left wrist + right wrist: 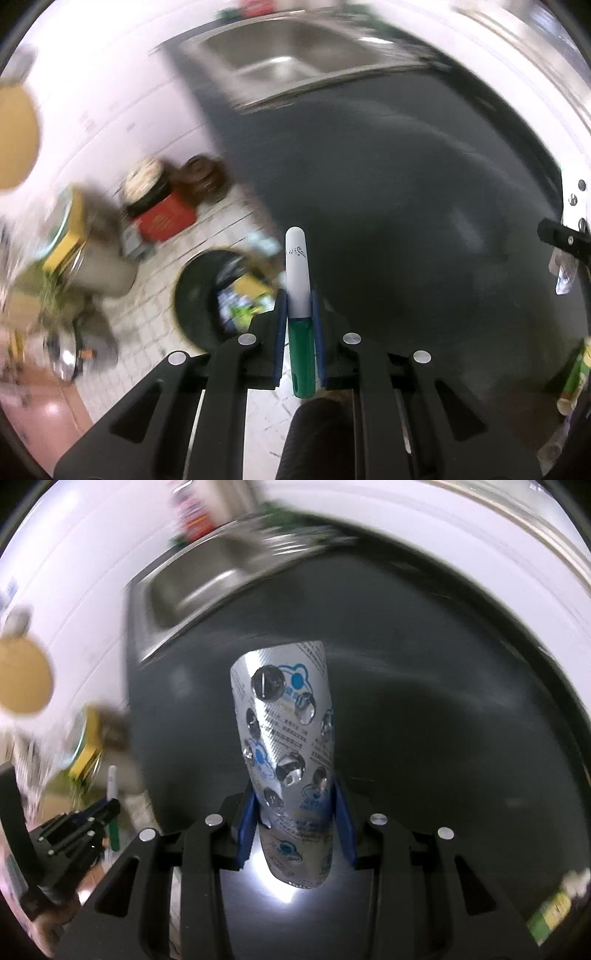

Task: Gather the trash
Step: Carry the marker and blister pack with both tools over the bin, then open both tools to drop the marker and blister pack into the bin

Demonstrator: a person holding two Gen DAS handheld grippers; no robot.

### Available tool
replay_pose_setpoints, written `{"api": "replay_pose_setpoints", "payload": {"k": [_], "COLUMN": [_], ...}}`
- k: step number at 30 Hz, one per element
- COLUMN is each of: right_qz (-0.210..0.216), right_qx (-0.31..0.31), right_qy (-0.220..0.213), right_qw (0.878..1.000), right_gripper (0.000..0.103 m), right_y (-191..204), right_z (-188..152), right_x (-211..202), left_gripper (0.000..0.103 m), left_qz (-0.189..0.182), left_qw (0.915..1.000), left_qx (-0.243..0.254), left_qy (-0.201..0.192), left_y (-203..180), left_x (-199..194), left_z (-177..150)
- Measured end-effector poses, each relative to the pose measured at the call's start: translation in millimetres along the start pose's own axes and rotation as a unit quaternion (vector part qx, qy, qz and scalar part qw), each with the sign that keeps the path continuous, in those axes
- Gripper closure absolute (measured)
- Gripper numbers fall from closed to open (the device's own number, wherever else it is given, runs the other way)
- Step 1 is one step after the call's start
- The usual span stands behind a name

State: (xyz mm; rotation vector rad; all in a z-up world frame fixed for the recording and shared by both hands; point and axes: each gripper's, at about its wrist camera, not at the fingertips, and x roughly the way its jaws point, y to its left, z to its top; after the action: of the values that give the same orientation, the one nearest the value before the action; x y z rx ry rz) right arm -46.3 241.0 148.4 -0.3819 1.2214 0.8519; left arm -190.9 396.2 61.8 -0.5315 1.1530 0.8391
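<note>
My left gripper is shut on a marker with a white cap and green barrel, held upright along the fingers over the edge of the dark counter. A black trash bin with colourful wrappers inside stands on the tiled floor just left of it. My right gripper is shut on a silver pill blister pack with popped pockets, held above the dark counter. The left gripper with the marker also shows at the left edge of the right wrist view.
A steel sink is set in the counter at the back. On the floor to the left are a red box, jars and a yellow-lidded container. A green packet lies at the counter's right edge.
</note>
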Motion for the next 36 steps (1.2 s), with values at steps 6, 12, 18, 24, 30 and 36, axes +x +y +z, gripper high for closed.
{"api": "replay_pose_setpoints", "payload": {"k": [6,12,18,24,30,36], "right_qz": [0.041,0.055,0.049,0.043,0.045,0.068], "right_qx": [-0.123,-0.21,-0.25,-0.26,-0.257,-0.249], "right_qy": [0.049,0.094,0.118,0.13,0.138,0.132], "right_qw": [0.99,0.972,0.96,0.956,0.956,0.957], "right_gripper": [0.066,0.066,0.066,0.066,0.064,0.028], "right_y": [130,219,255,261,271,283], "right_z": [4,-11,-22,-14,-5,6], "right_x": [50,96,121,141,159,158], "left_gripper": [0.09,0.09,0.09,0.09,0.09,0.014], "left_qz": [0.034,0.037,0.027,0.019,-0.008,0.0], "left_qw": [0.9949,0.9866,0.9816,0.9793,0.9767,0.9784], "left_qx": [-0.092,-0.153,-0.178,-0.189,-0.201,-0.203], "left_qy": [0.02,0.043,0.063,0.072,0.077,0.04], "left_y": [92,137,151,156,166,183], "left_x": [8,29,50,63,72,61], "left_z": [-30,-49,-59,-58,-53,-48]}}
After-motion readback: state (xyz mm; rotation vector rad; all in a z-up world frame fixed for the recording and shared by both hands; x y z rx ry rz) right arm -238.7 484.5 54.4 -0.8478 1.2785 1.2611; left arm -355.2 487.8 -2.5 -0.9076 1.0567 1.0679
